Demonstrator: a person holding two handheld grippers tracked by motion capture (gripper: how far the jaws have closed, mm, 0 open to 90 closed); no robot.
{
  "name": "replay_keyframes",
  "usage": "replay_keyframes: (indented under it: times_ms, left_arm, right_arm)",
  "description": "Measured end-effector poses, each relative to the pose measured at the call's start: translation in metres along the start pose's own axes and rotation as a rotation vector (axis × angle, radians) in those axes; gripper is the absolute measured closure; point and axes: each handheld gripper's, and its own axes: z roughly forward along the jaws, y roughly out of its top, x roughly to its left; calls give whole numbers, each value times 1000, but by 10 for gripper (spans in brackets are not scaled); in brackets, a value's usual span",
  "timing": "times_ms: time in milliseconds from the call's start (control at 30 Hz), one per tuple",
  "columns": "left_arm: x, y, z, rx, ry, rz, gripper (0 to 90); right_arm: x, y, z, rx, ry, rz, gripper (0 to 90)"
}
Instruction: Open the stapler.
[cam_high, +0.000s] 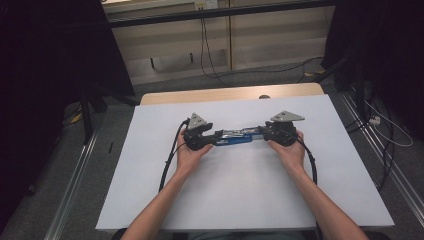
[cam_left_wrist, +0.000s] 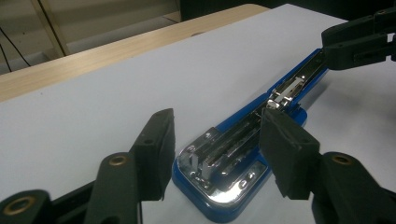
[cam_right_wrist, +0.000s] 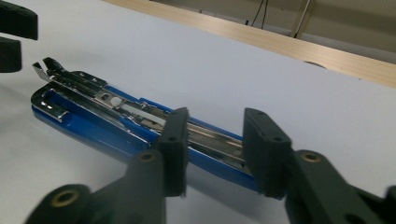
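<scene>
A blue stapler (cam_high: 236, 137) with a chromed metal magazine is laid flat near the middle of the white tabletop (cam_high: 240, 200), its long axis running left to right between the two tools. The left hand-held gripper (cam_high: 212, 137) is set at one end and the right hand-held gripper (cam_high: 262, 133) at the other. Both sets of jaws are parted around the stapler ends, no pad being seen pressed on it.

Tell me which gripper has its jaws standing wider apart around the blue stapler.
The left gripper: its pads straddle the stapler with clear gaps. The right gripper's jaws sit closer together.
</scene>
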Motion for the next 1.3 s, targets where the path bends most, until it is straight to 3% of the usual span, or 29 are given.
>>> replay_keyframes:
  times_ms: [133, 233, 333, 467, 633, 867, 933, 1100, 1300]
  left_arm:
    - [1, 2, -4, 13, 24, -11, 270]
    - [0, 2, -8, 29, 52, 13, 181]
    - [-2, -2, -12, 9, 76, 38, 151]
    - [-2, -5, -16, 11, 59, 9, 77]
    - [-3, -9, -23, -1, 36, 6, 60]
    - [-3, -10, -37, -10, 24, 18, 47]
    - [-2, -10, -41, 2, 49, 38, 47]
    - [-3, -16, -50, -3, 71, 39, 48]
    - [-7, -22, -62, -8, 58, 16, 54]
  right_arm:
    - [-1, -1, -2, -2, 14, 10, 434]
    - [-2, -1, -4, 8, 24, 23, 373]
    - [-3, -3, -7, 7, 40, 30, 321]
    - [-5, -6, -14, -15, 29, 33, 238]
    - [-8, -10, -22, -47, 34, 53, 197]
    - [-5, -13, -36, -68, 52, 42, 145]
    - [-6, -13, -39, -79, 53, 40, 137]
    - [-9, -17, -46, -87, 46, 58, 114]
    - [-8, -17, -54, -99, 43, 51, 110]
